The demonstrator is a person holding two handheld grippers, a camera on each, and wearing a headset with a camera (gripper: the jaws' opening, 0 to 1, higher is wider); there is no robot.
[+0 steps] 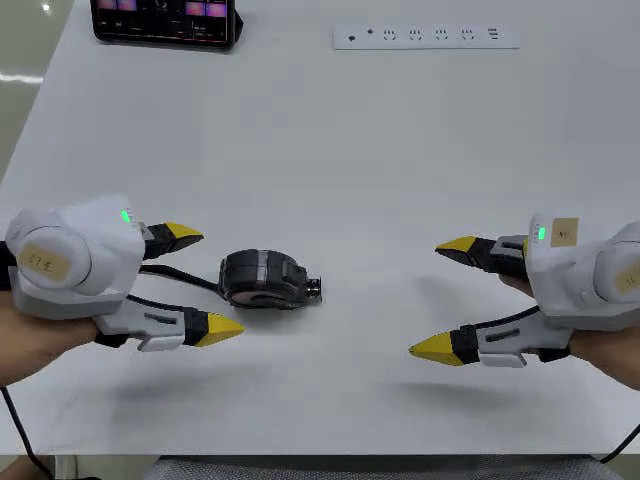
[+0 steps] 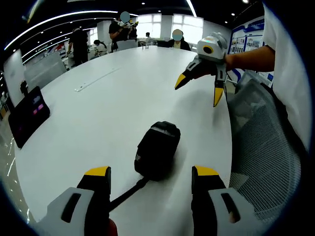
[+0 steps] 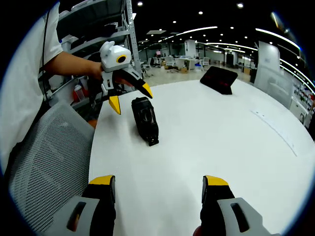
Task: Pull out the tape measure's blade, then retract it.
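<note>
I had my left gripper (image 1: 220, 282) low over the near part of the table (image 1: 400, 150), jaws spread wide and holding nothing. The tape measure (image 1: 268, 280) lay on its side just beyond the yellow tips, not yet between them. I judged that was the sensible setup: the open span lined up on the case so I could pin it. A black strap (image 2: 125, 194) trailed from the case back toward my jaws.

My right gripper (image 1: 425, 298) hung well apart on the other side, also spread and empty. It faced the end of the case where the small dark nub (image 1: 313, 288) pointed, which I took for the blade's hook. No blade showed outside the case, so the pull had not begun.

Each gripper body carried a pale sticker (image 1: 42, 262), the writing too small to read. I could make out no brand on the case either.

Farther up the table lay a white power strip (image 1: 425, 38), its markings illegible. Near the far edge sat a dark tablet (image 1: 165, 20) with coloured tiles lit.
</note>
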